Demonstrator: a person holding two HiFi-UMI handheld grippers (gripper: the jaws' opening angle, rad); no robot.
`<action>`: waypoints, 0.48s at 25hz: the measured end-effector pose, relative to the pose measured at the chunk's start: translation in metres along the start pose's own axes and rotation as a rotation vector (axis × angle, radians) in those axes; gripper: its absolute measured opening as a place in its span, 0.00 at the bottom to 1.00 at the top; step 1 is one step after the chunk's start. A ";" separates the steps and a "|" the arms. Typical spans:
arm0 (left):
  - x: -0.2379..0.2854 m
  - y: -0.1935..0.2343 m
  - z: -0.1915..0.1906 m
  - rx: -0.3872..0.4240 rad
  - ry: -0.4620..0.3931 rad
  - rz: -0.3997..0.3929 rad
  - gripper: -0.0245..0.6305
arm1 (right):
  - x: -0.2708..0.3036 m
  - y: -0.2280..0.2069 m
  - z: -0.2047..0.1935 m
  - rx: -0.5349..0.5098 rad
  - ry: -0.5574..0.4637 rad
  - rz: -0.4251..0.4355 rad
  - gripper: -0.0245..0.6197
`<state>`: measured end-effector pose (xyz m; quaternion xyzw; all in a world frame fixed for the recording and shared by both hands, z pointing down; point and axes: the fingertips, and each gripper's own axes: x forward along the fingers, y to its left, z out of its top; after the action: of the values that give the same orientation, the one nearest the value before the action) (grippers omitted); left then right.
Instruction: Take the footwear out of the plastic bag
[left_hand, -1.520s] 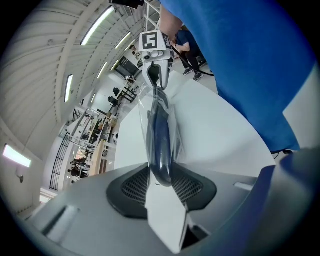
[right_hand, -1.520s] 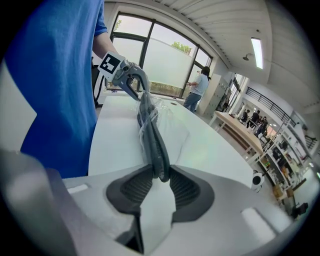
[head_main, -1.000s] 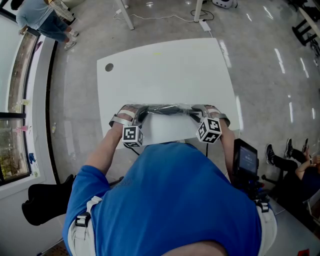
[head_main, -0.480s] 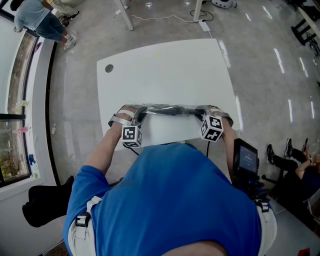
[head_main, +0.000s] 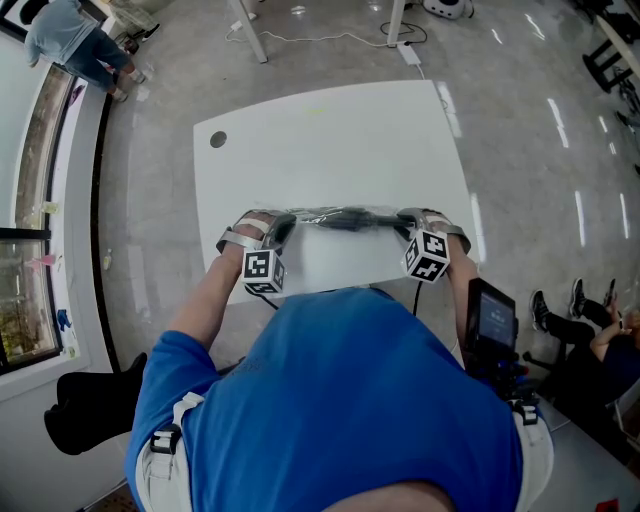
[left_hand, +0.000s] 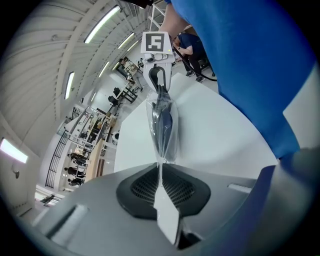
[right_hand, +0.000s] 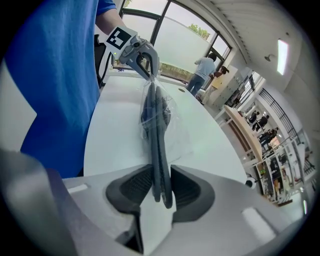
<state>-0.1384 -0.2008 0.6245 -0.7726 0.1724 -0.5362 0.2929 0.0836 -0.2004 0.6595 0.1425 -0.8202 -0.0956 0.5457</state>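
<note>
A clear bag (head_main: 322, 214) with dark footwear (head_main: 352, 220) inside is held stretched just above the near edge of the white counter (head_main: 330, 140), at the middle of the head view, between the left gripper (head_main: 283, 229) and the right gripper (head_main: 399, 226). In the left gripper view the fingers (left_hand: 140, 192) are seen pressed together on a thin edge of the bag's film, having just been closing on it; from there the bag runs up the frame to the other gripper at the top, with the footwear hanging inside it well clear of these fingers. In the right gripper view the fingers (right_hand: 131, 189) are seen pinching the dark end of the footwear, which stands between the pads and touches both; these fingers have just been opening slightly. From there the footwear runs up the frame into the crumpled film, and the film is gathered at the far gripper. Both grippers are tilted downward toward the counter. A blue shirt (head_main: 340, 400) fills the lower half of the head view.
</note>
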 end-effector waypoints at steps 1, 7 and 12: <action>-0.001 0.001 0.000 -0.003 0.000 0.000 0.07 | 0.000 0.000 0.002 -0.010 0.000 -0.004 0.20; -0.007 0.000 0.002 -0.019 0.001 -0.002 0.07 | 0.001 0.000 0.015 -0.060 0.005 -0.012 0.25; -0.009 -0.004 0.004 -0.028 0.002 -0.002 0.06 | -0.002 -0.002 0.022 -0.108 0.029 -0.026 0.25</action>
<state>-0.1383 -0.1917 0.6191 -0.7763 0.1793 -0.5347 0.2816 0.0639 -0.2016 0.6488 0.1246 -0.8038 -0.1447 0.5634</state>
